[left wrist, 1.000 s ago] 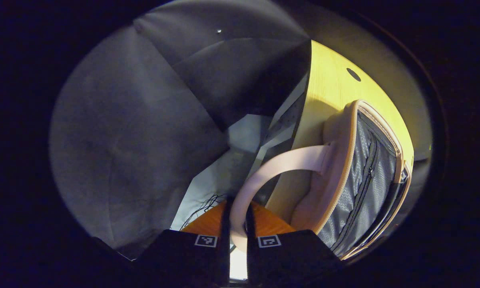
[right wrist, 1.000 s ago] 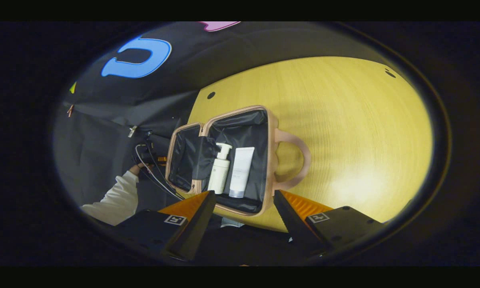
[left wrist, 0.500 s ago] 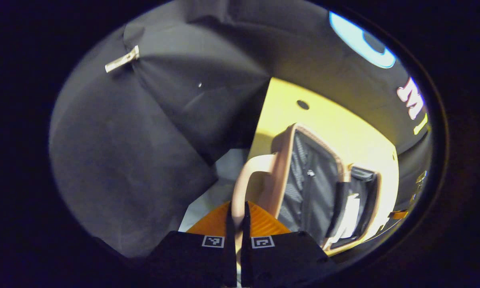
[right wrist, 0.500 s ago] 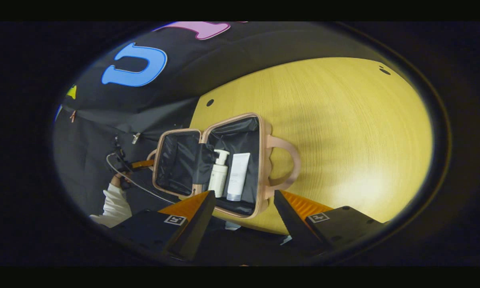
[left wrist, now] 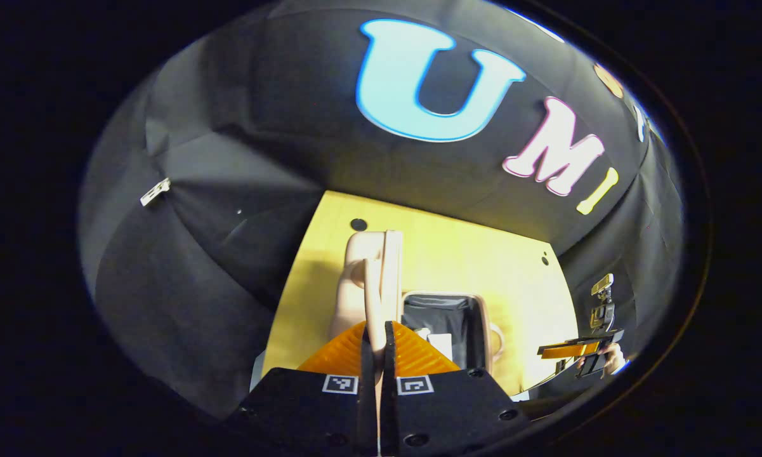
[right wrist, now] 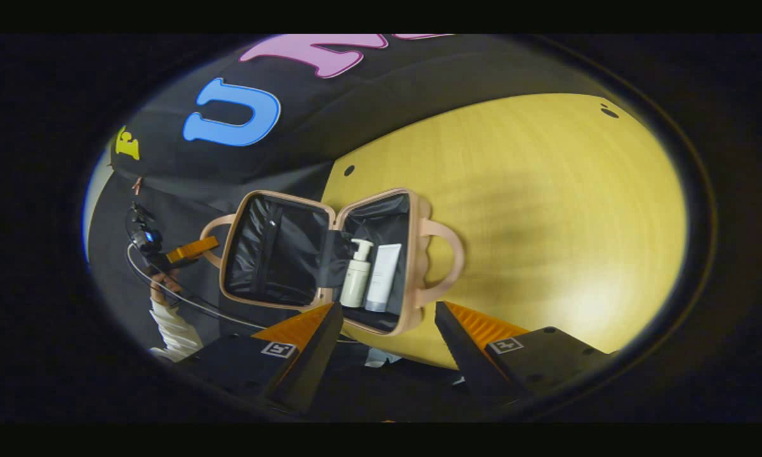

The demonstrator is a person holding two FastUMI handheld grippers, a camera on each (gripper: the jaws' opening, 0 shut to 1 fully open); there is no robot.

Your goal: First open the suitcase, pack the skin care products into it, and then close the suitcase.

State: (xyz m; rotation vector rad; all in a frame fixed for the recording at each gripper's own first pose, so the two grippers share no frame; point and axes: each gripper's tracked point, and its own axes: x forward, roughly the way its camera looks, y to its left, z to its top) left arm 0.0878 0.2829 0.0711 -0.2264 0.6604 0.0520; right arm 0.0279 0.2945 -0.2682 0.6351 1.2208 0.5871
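Observation:
The pink suitcase (right wrist: 412, 254) lies open on the yellow table (right wrist: 545, 209). A white pump bottle (right wrist: 357, 282) and a white tube (right wrist: 382, 278) lie side by side in its black-lined base. The lid (right wrist: 273, 254) is swung out to the left, past the table's edge. My left gripper (left wrist: 376, 336) is shut on the lid's pink handle (left wrist: 374, 279), and it also shows far off as the left gripper (right wrist: 190, 249). From there I see the lid edge-on, with the base (left wrist: 444, 311) to its right. My right gripper (right wrist: 387, 324) hangs open above the suitcase's near side, holding nothing.
A white sleeve and hand (right wrist: 171, 317) hold the left gripper, with cables trailing from it. The base's own handle (right wrist: 447, 263) points toward the bare table top on the right. Black cloth walls close in the back and left.
The left gripper has swung round with the lid's handle, turning the lid on its hinge. The lid's lining now shows much wider in the right gripper view. The right gripper barely moved.

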